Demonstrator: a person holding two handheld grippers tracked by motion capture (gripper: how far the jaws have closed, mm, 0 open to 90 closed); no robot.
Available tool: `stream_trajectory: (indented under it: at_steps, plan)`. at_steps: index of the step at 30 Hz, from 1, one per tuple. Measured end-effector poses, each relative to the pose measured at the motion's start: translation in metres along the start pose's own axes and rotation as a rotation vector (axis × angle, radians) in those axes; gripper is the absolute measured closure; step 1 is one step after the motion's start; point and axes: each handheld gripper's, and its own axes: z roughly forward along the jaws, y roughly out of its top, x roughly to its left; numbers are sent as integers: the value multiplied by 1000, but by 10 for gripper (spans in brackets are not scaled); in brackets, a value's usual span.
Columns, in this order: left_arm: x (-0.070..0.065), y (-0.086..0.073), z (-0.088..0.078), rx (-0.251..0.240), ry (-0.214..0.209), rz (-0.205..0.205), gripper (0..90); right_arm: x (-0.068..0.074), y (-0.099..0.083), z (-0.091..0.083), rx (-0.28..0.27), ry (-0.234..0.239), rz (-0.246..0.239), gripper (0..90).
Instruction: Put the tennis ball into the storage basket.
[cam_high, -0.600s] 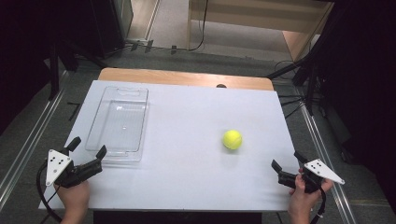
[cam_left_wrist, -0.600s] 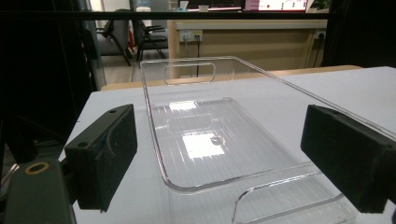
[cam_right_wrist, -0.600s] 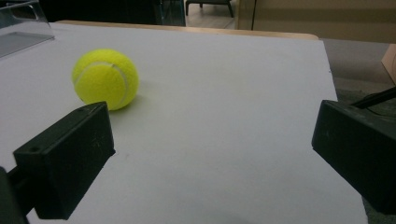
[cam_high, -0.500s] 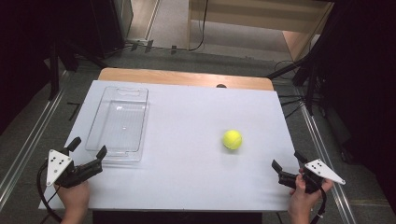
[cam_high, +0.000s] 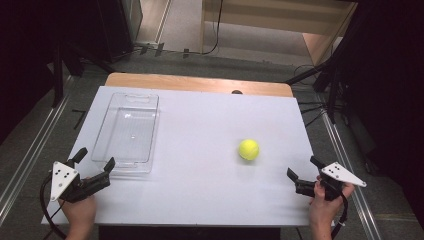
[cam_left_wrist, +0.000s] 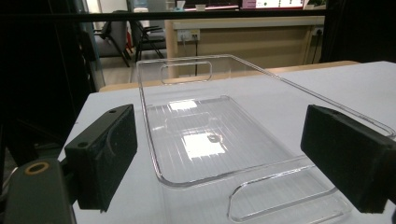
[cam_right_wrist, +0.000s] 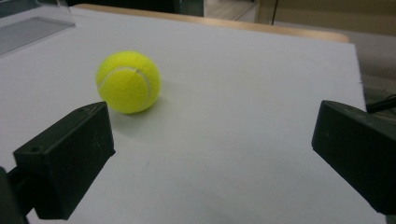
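High view: the yellow tennis ball (cam_high: 248, 149) is lying on the white counter (cam_high: 200, 190), near but apart from the right hand-held gripper (cam_high: 305, 174), up-left of its wide jaws, while the left hand-held gripper (cam_high: 95, 161) is hovering wide at the near end of the clear tray (cam_high: 126, 131). Left gripper view: the spread jaws are flanking the tray's (cam_left_wrist: 205, 135) near rim, not touching. Right gripper view: the ball (cam_right_wrist: 128, 82) is sitting just beyond the left jaw, nothing gripped.

Yellow tennis ball (cam_high: 248, 149) — on white table (cam_high: 200, 190)
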Motion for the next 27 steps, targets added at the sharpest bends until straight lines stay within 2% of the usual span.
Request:
stream_trajectory:
  at_steps: [3,4,8,10,12,14,19,20,27]
  plan:
    - [0,0,0,-2,-2,-3,113,0,3,2,20,18,-2,0]
    - [0,0,0,-2,-1,-3,113,0,7,4,45,28,-18,0]
    - [0,0,0,2,-1,3,113,-1,16,5,46,43,-27,0]
    - [0,0,0,0,-2,0,113,1,26,9,64,40,-51,0]
    - [0,0,-1,-1,-3,-3,113,1,28,10,68,40,-56,0]
    - [0,0,-1,0,-4,-2,113,2,35,14,77,47,-74,0]
    - [0,0,-1,1,-2,-1,113,4,46,22,102,64,-79,0]
    - [0,0,-1,1,-3,-1,113,4,50,26,118,68,-97,0]
    - [0,0,-1,1,-2,-2,113,8,62,39,164,85,-120,0]
